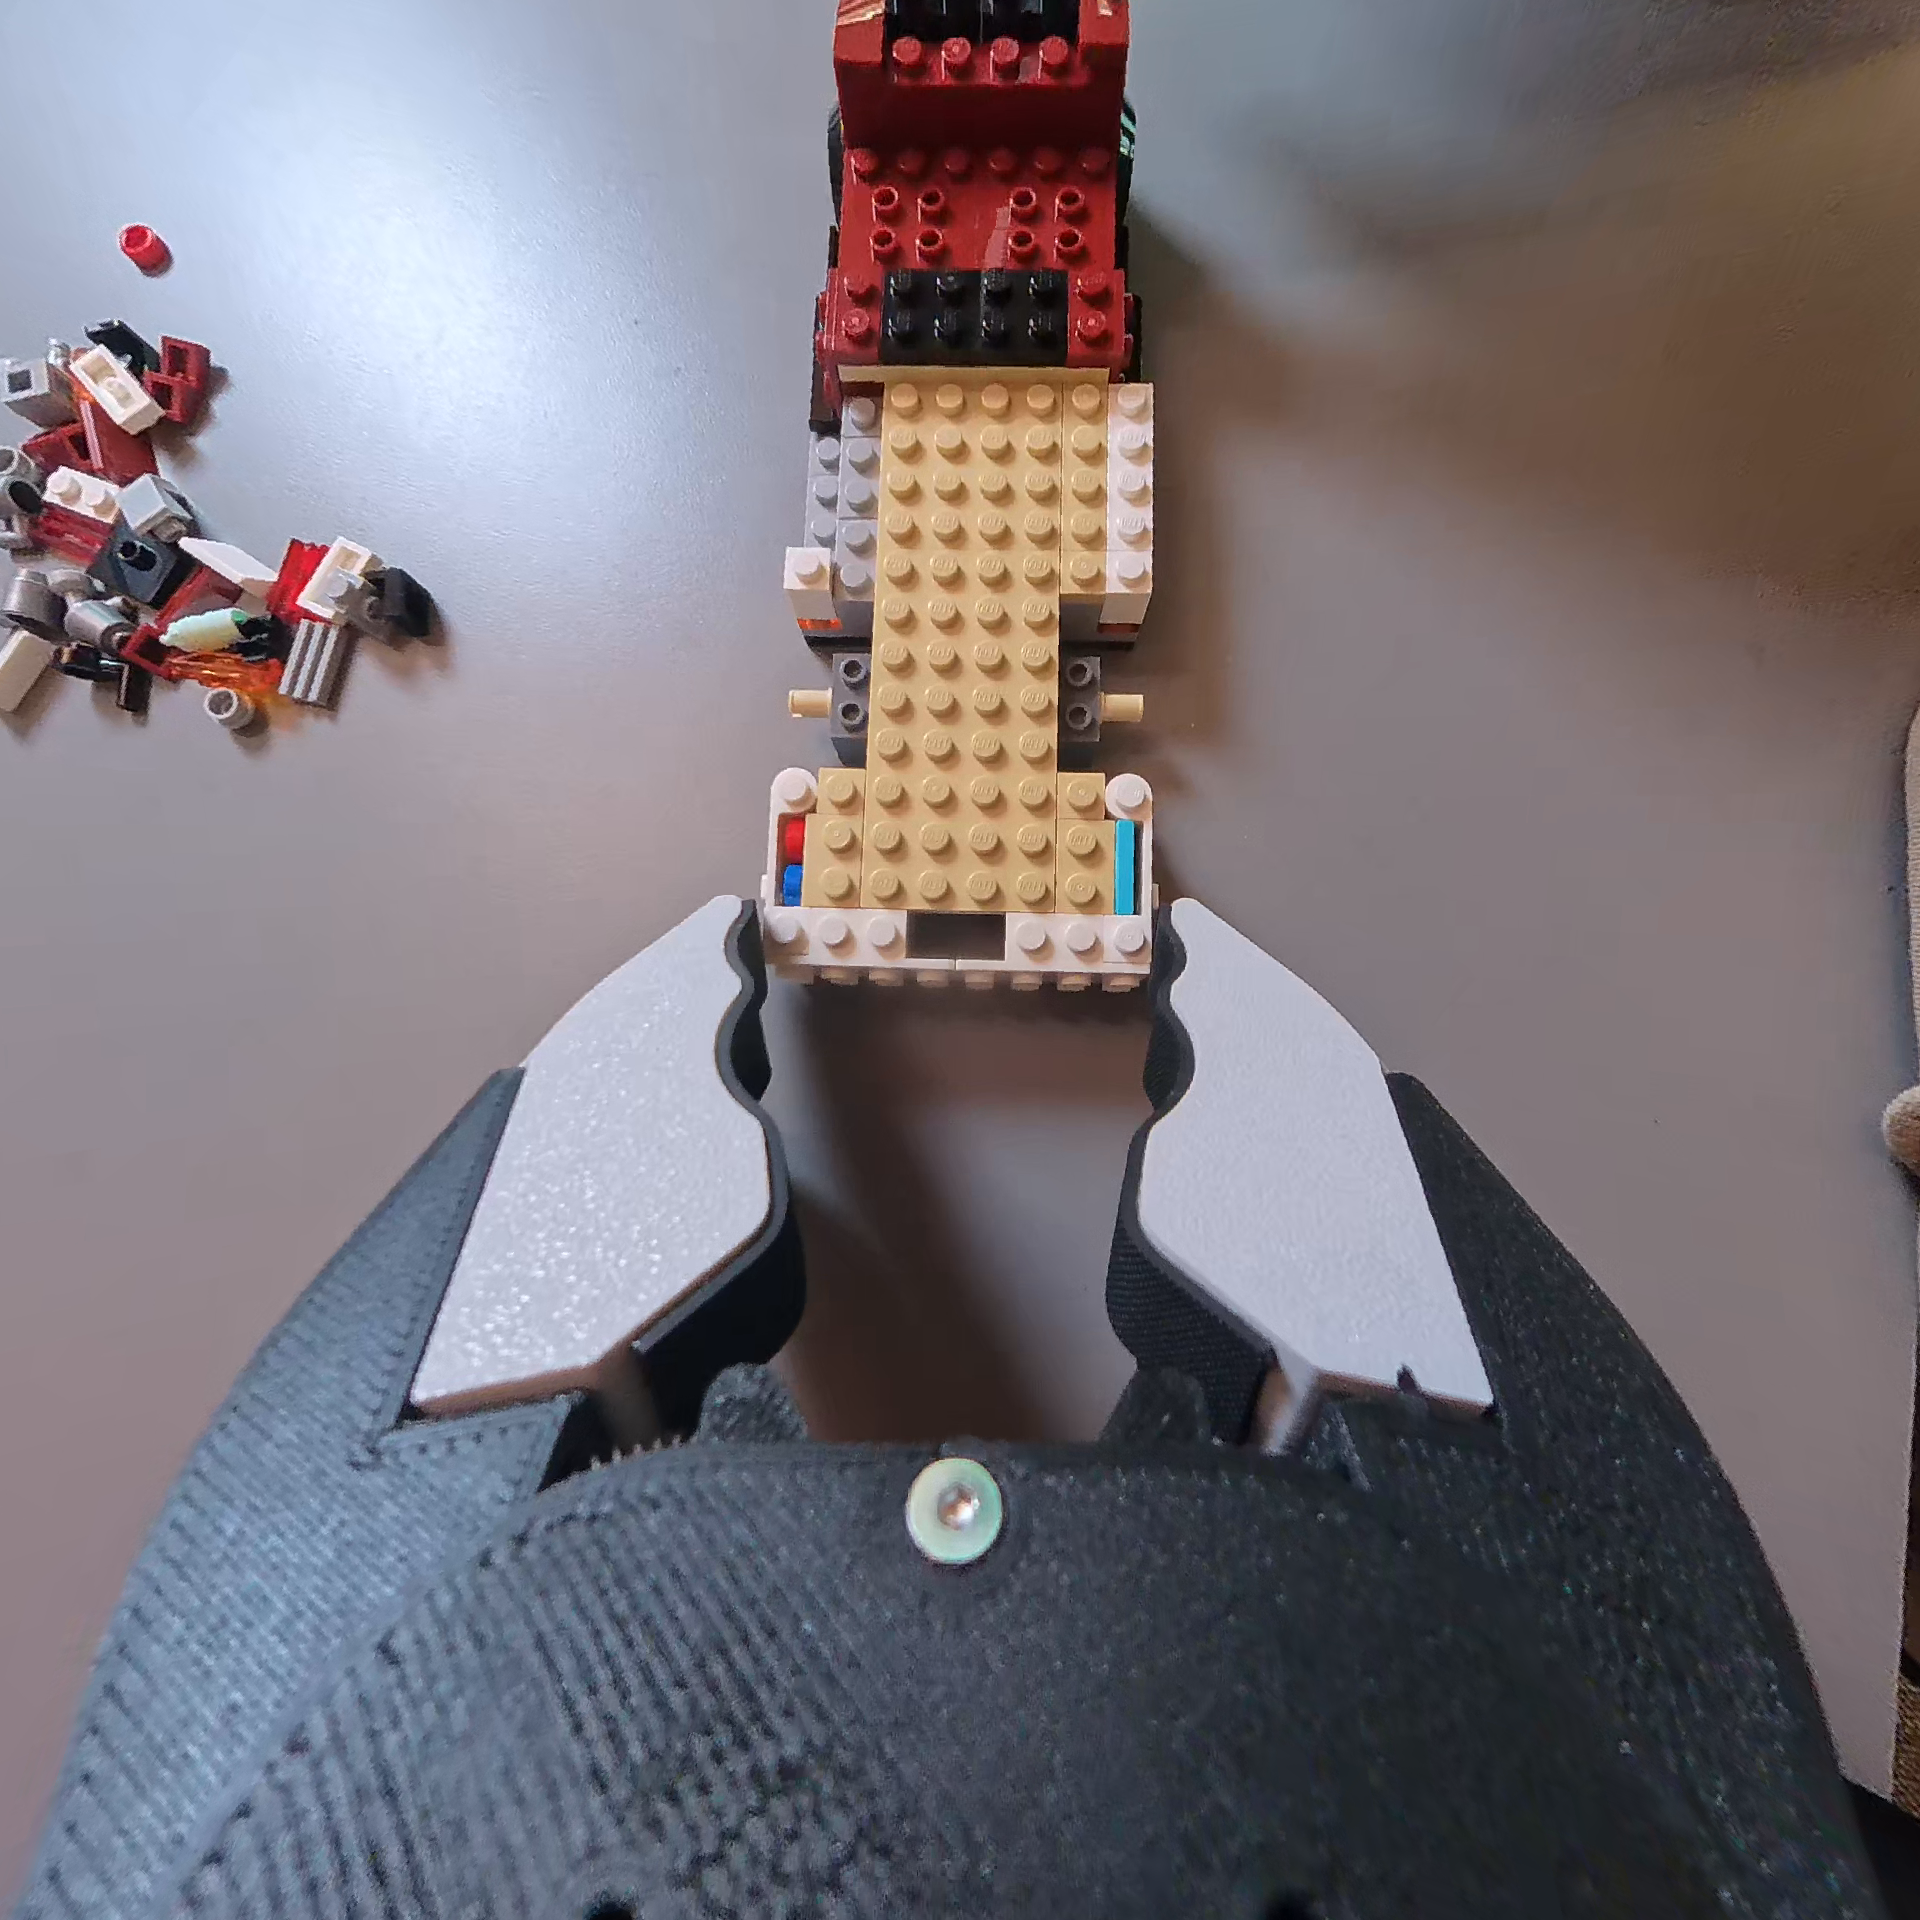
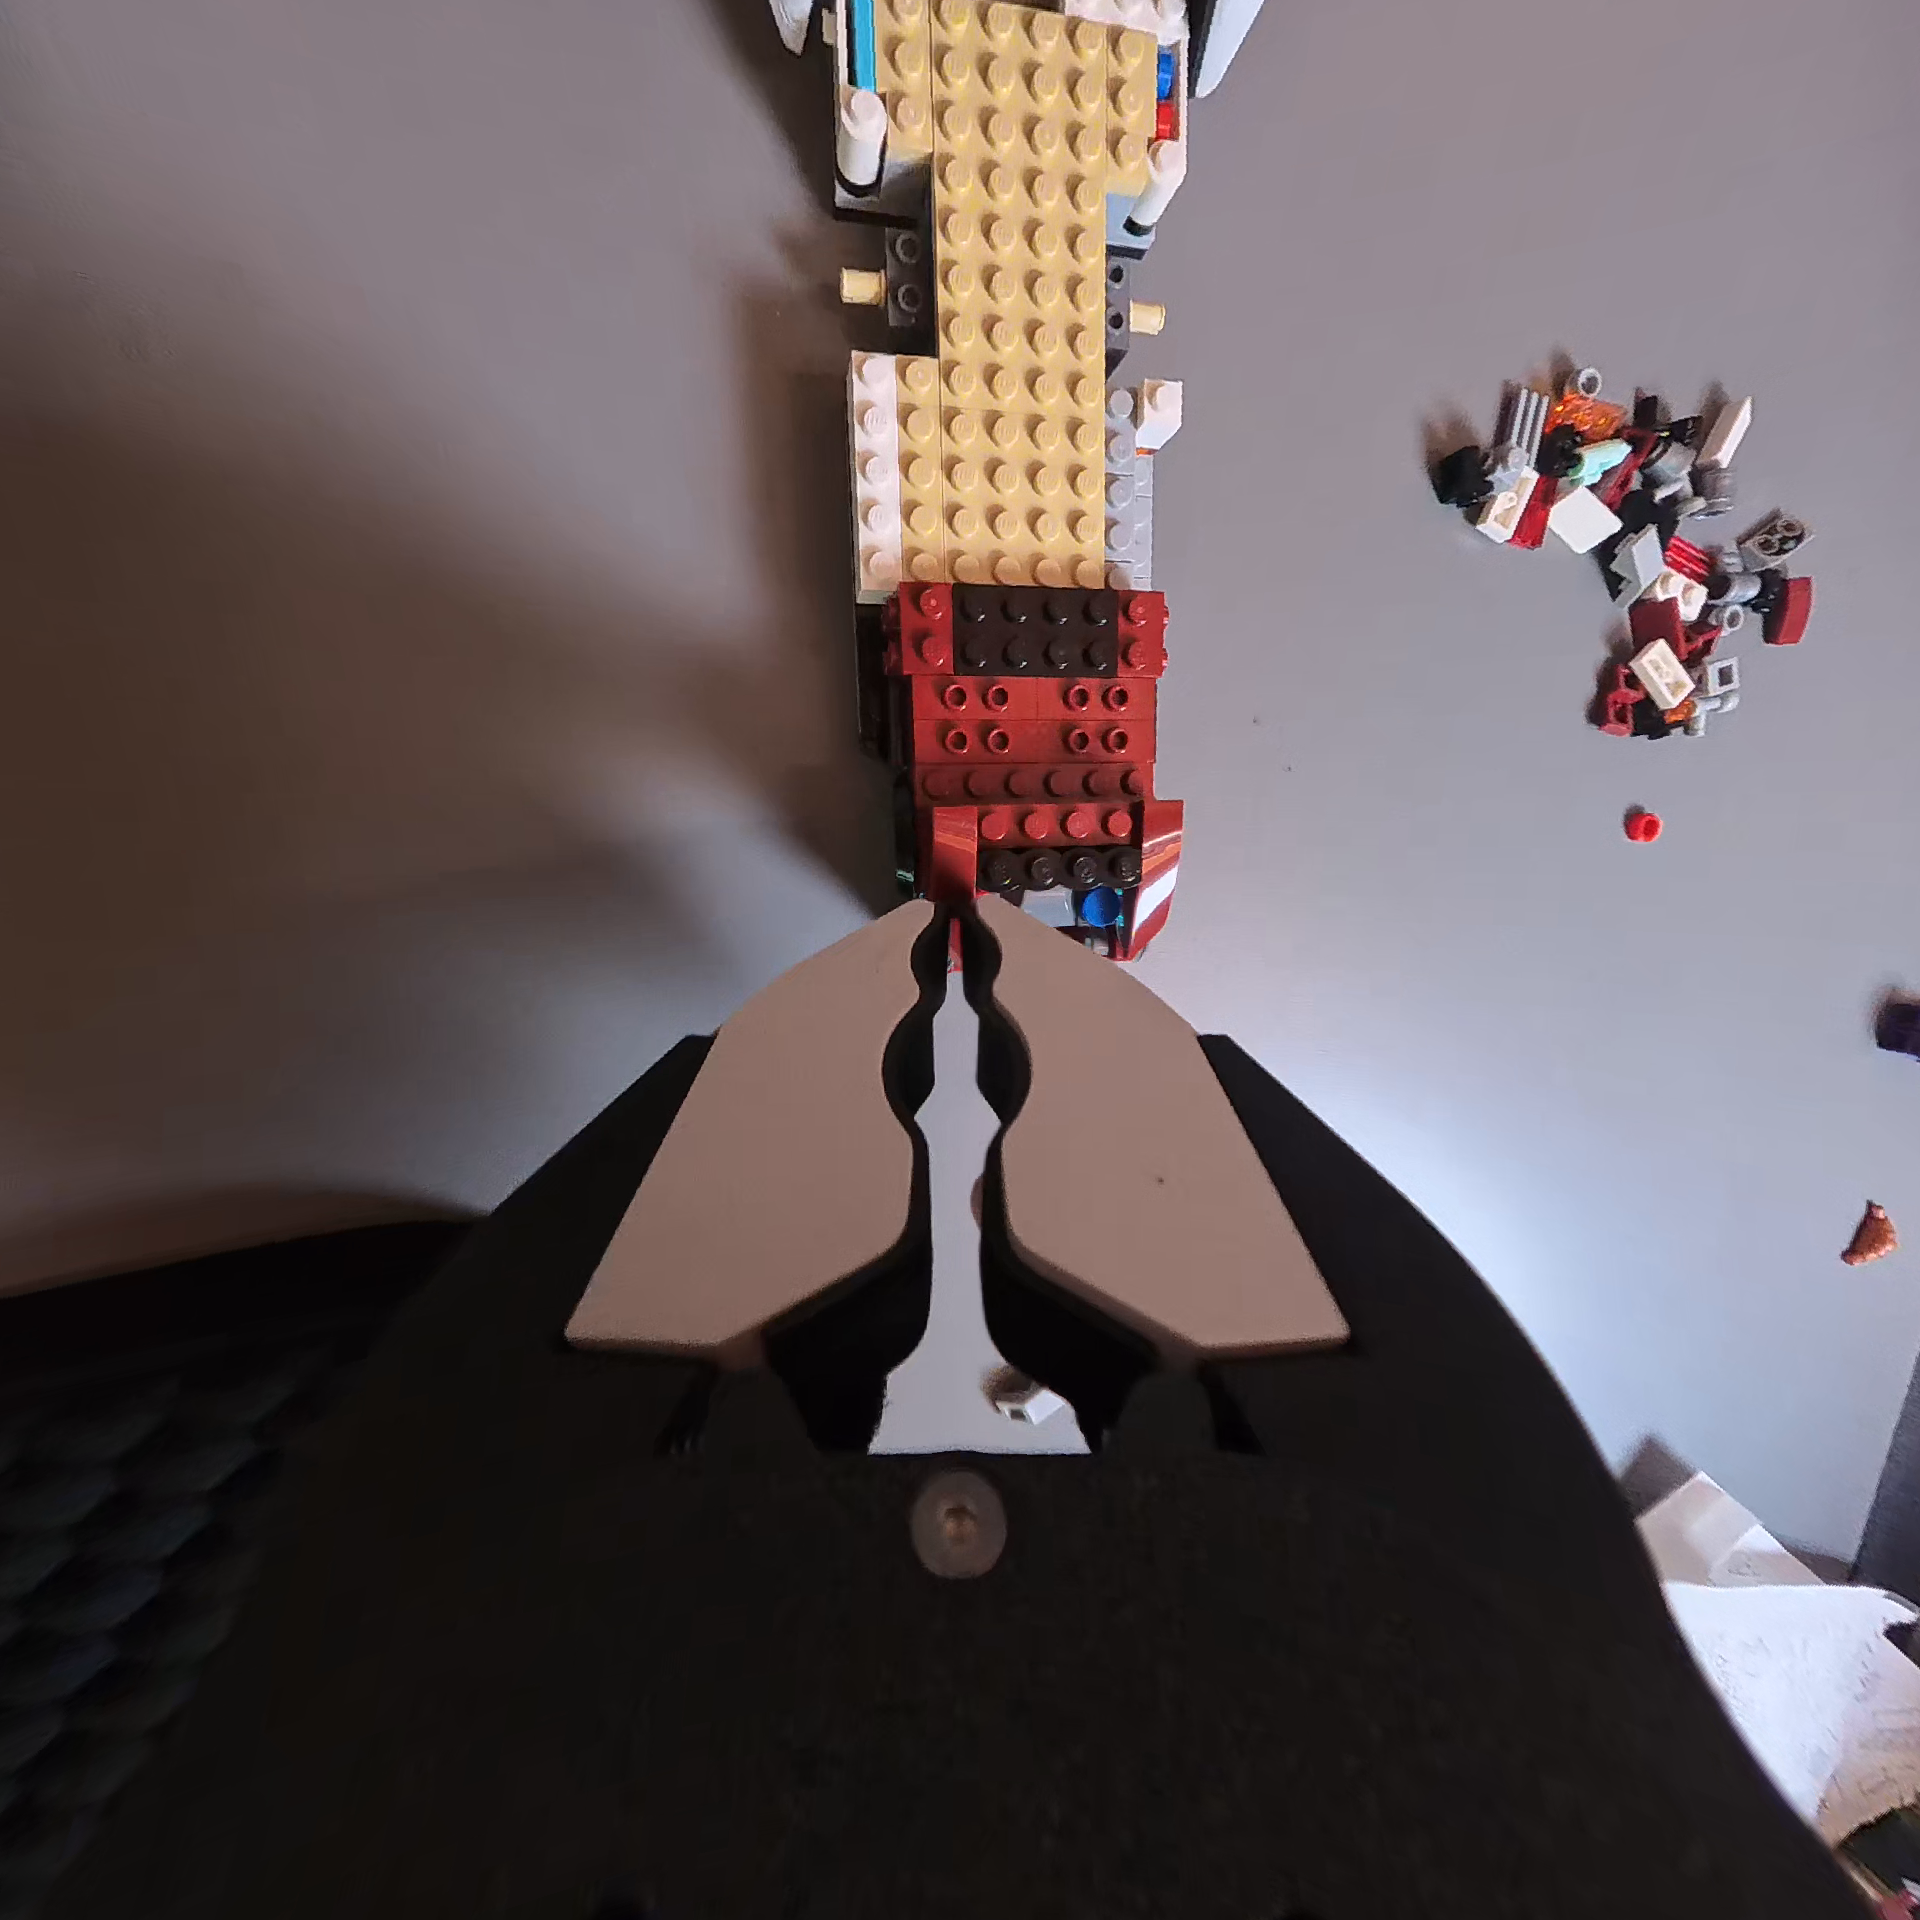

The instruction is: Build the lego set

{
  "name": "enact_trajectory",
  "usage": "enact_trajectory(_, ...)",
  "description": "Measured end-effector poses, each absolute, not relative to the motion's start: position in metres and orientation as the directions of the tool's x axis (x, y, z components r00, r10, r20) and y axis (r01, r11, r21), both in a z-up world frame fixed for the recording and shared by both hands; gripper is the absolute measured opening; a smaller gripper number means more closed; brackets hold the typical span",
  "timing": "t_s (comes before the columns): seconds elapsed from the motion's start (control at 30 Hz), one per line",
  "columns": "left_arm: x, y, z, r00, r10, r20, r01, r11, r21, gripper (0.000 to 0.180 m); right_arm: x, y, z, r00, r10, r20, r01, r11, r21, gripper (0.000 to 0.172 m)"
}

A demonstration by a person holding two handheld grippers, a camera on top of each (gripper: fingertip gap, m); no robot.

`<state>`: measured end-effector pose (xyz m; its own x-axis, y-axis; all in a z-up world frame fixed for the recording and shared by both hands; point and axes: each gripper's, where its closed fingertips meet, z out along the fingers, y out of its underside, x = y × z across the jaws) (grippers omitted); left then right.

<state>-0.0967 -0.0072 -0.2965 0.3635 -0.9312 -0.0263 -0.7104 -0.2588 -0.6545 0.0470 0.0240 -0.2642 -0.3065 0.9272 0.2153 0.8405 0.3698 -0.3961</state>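
A long brick vehicle [image 1: 977,623] lies on the grey table [image 1: 468,935], with a tan studded deck, a dark red cab at its far end and a white rear end. My left gripper [image 1: 956,935] is wide apart, and its black pads [image 1: 750,940] press on both sides of that white rear end. In the right wrist view the same vehicle [image 2: 1023,416] runs away from me, cab nearest. My right gripper [image 2: 951,914] is shut, its tips against the near end of the dark red sloped piece [image 2: 954,847] at the cab's front left corner. One left gripper finger [image 2: 1226,42] shows at the top.
A pile of loose small bricks [image 1: 177,540] lies to the left of the vehicle, with a lone red round stud [image 1: 145,247] beyond it; the pile also shows in the right wrist view [image 2: 1631,540]. A small white piece [image 2: 1023,1403] lies under my right gripper. A brown piece [image 2: 1870,1236] and white paper [image 2: 1787,1662] are at the right. The tips of one gripper are about 15 centimetres away from the tips of the other. Left tips and right tips are each some 20 centimetres from the lone red round stud [image 1: 145,247]. The right camera catches it too, in the right wrist view [image 2: 1637,822].
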Motion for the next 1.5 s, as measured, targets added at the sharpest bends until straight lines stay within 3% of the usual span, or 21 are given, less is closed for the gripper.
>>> enact_trajectory(0.17, -0.097, -0.007, -0.296, 0.362, -0.932, -0.024, -0.708, -0.258, -0.657, 0.072, 0.040, 0.019, -0.256, -0.301, 0.931, 0.205, 0.824, 0.362, -0.436, 0.003)
enact_trajectory(0.93, -0.095, -0.008, -0.297, 0.364, -0.931, -0.028, -0.703, -0.255, -0.664, 0.071, 0.038, 0.021, -0.267, -0.332, 0.934, 0.131, 0.891, 0.356, -0.281, 0.001)
enact_trajectory(1.5, -0.094, -0.010, -0.296, 0.354, -0.935, -0.028, -0.697, -0.244, -0.674, 0.071, 0.036, 0.022, -0.268, -0.258, 0.959, 0.117, 0.919, 0.281, -0.277, 0.000)
